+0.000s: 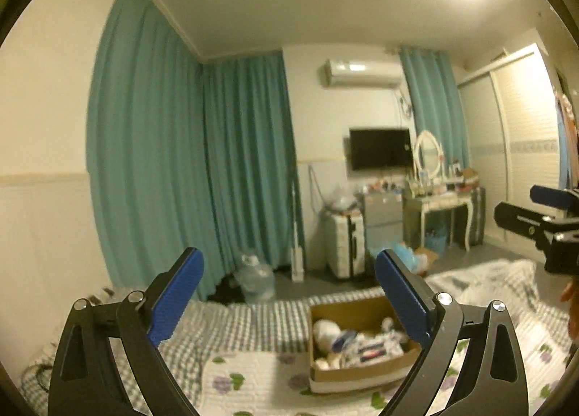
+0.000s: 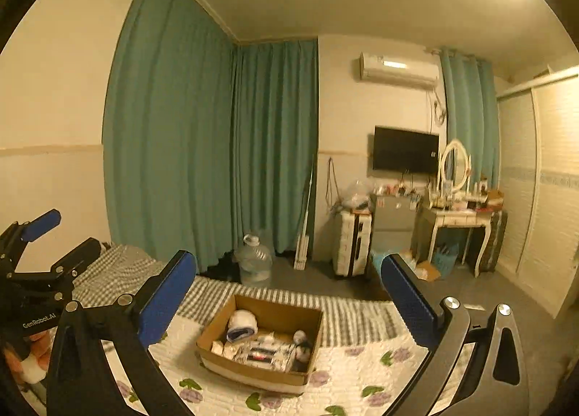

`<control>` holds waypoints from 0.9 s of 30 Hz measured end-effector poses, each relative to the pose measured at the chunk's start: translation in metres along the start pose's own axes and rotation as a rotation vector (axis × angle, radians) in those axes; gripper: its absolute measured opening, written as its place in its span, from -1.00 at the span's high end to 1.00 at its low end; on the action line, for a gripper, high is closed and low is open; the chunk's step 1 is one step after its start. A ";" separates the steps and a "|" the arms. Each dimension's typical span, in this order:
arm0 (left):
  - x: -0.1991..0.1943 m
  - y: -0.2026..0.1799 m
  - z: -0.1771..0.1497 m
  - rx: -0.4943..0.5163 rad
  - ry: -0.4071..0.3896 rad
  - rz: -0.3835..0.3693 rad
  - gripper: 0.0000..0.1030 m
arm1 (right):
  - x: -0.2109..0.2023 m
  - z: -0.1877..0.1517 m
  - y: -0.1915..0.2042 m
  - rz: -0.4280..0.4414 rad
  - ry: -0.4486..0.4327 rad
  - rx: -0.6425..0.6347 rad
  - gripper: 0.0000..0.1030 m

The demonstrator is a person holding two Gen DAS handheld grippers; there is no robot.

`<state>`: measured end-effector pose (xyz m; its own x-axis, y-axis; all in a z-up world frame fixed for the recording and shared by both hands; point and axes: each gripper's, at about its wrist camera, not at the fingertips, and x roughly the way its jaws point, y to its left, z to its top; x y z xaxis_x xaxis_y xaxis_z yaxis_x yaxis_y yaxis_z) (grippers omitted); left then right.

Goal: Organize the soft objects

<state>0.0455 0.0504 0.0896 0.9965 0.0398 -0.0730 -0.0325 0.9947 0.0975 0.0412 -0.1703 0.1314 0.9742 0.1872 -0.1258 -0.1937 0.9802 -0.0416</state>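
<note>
An open cardboard box (image 1: 347,374) (image 2: 253,376) sits on the bed. It holds several soft items: a white rolled bundle (image 1: 325,331) (image 2: 243,320), small white plush pieces and folded cloth. My left gripper (image 1: 289,293) is open and empty, held level above the bed, with the box below its right finger. My right gripper (image 2: 287,300) is also open and empty, and the box lies below the gap between its fingers. Each gripper shows at the edge of the other's view: the right gripper (image 1: 532,206) and the left gripper (image 2: 59,238).
The bed has a floral quilt (image 2: 354,372) and a checked sheet (image 1: 249,322). Beyond it are teal curtains (image 2: 173,126), a water jug (image 2: 253,264), a white suitcase (image 2: 353,246), a dressing table (image 2: 459,220) and a wardrobe (image 1: 524,148).
</note>
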 end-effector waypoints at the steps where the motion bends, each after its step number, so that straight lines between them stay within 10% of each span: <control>1: 0.012 -0.002 -0.012 0.003 0.024 -0.003 -0.89 | 0.011 -0.012 0.001 0.000 0.014 0.000 -1.00; 13: 0.063 -0.013 -0.102 -0.021 0.202 0.013 -0.89 | 0.105 -0.138 0.003 -0.015 0.215 0.012 -1.00; 27: 0.060 -0.012 -0.114 -0.054 0.243 0.001 -0.89 | 0.108 -0.157 -0.003 -0.018 0.261 0.069 -1.00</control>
<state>0.0973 0.0517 -0.0289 0.9492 0.0555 -0.3098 -0.0436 0.9980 0.0452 0.1287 -0.1636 -0.0378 0.9130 0.1555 -0.3771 -0.1595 0.9870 0.0209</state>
